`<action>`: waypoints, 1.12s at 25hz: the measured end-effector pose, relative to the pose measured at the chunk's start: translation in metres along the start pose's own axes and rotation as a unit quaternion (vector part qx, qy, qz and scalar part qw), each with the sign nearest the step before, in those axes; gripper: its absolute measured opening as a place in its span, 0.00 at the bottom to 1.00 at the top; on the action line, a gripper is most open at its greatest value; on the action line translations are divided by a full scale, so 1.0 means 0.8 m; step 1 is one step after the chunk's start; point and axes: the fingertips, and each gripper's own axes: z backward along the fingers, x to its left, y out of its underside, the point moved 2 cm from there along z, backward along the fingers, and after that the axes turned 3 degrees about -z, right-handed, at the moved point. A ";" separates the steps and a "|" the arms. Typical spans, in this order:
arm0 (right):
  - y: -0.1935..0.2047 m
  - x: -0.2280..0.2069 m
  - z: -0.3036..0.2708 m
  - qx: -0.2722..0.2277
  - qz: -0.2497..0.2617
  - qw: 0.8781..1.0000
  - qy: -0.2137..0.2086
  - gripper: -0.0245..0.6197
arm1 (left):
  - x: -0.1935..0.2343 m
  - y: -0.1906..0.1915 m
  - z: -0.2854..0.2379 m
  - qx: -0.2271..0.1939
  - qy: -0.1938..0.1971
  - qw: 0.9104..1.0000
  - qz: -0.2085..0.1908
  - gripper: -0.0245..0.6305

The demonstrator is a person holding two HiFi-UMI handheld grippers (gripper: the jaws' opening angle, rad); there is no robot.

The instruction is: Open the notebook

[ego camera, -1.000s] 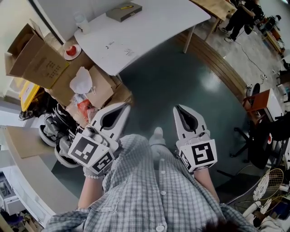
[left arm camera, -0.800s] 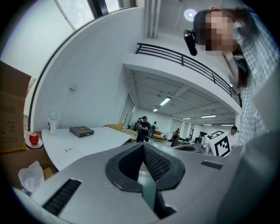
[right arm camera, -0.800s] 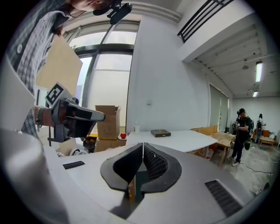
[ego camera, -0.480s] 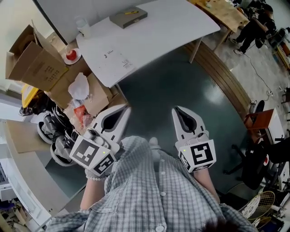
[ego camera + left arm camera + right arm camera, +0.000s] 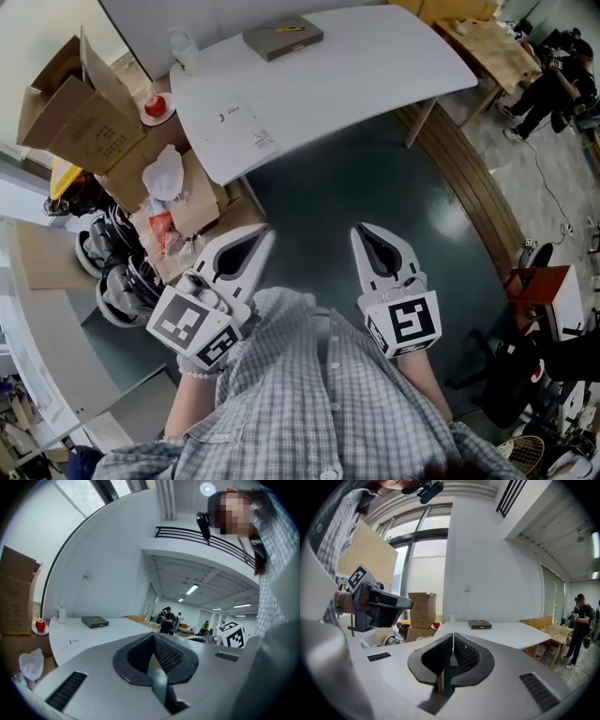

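The notebook (image 5: 283, 37) is a closed grey book with a yellow pen on its cover. It lies at the far side of the white table (image 5: 375, 70). It also shows small and distant in the left gripper view (image 5: 95, 621) and in the right gripper view (image 5: 480, 624). My left gripper (image 5: 265, 232) and right gripper (image 5: 361, 228) are held side by side in front of the person's checked shirt, over the dark green floor and well short of the table. Both are shut, their jaws meeting with nothing between them (image 5: 153, 635) (image 5: 453, 634).
Open cardboard boxes (image 5: 80, 112) and a white plastic bag (image 5: 164, 173) crowd the floor left of the table. A plate with a red apple (image 5: 155, 106), a bottle (image 5: 183, 47) and a printed sheet (image 5: 236, 127) sit on the table's left end. A person (image 5: 553, 89) stands far right.
The table and notebook have shifted right and slightly nearer in the head view as the person moves toward them. Both grippers stay shut and side by side.
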 end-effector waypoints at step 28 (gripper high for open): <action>-0.001 0.032 -0.144 0.049 0.072 0.995 -0.058 0.07 | 0.140 -0.025 -0.031 0.000 -0.024 1.000 0.011 0.05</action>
